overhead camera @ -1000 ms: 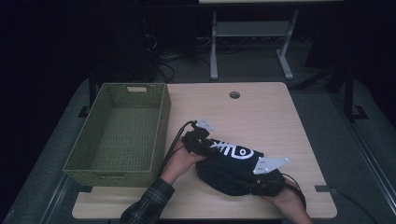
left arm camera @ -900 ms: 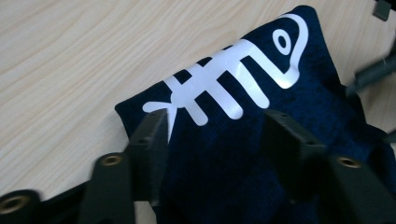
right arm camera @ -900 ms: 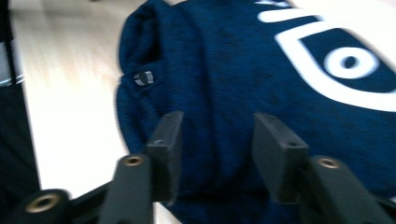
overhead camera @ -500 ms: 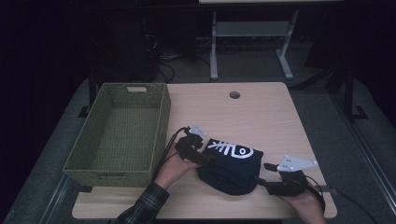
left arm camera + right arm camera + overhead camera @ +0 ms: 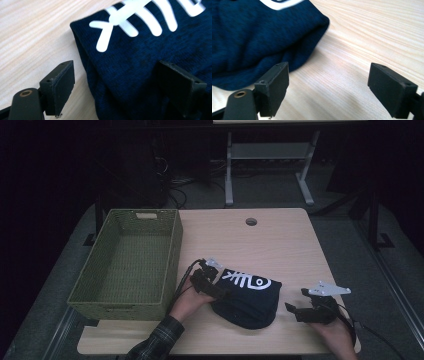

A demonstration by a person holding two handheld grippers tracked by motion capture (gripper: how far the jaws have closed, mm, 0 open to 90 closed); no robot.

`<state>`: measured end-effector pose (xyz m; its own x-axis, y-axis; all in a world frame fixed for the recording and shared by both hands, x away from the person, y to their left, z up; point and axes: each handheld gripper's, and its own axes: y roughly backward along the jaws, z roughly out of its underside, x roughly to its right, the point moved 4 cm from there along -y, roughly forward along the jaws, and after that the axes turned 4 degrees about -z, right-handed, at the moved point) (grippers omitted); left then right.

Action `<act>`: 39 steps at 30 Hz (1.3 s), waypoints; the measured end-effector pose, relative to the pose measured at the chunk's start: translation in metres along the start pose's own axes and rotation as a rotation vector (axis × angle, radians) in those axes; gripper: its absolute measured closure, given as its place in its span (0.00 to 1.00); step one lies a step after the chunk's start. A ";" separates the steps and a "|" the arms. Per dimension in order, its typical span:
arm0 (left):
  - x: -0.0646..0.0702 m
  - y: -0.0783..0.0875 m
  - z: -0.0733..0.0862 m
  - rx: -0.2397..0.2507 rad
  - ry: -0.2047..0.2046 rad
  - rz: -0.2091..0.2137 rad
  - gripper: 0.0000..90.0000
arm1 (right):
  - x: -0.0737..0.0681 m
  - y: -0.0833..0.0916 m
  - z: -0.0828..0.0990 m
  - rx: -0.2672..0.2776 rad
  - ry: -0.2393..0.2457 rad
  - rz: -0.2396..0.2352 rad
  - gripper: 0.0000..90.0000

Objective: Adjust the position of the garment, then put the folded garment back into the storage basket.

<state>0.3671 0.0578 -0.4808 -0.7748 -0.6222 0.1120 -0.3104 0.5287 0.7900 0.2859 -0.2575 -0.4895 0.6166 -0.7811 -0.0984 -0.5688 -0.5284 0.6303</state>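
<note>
Folded dark navy garment (image 5: pixel 247 297) with a white fish-bone print lies on the wooden table (image 5: pixel 280 240), near its front edge and just right of the green woven basket (image 5: pixel 125 265), which stands empty.

Left gripper (image 5: pixel 214 285): jaws have just been opening and stand spread across the garment's left folded edge, one jaw on bare wood and one over the cloth, pads not pressing.

Right gripper (image 5: pixel 295 310): jaws have also just been opening, spread wide over bare table, apart from the garment's right edge.

I judge the fold finished and released. Next move, I think: pinch both sides, lift the bundle level, and carry it into the basket without it unfolding.
</note>
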 end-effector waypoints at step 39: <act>0.002 -0.004 -0.001 -0.080 0.049 0.178 0.82 | 0.018 -0.022 0.007 -0.073 -0.023 0.064 0.12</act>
<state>0.3674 0.0544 -0.4831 -0.7853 -0.5515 0.2814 -0.1249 0.5862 0.8005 0.3058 -0.2616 -0.5104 0.5674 -0.8202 -0.0736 -0.5646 -0.4525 0.6903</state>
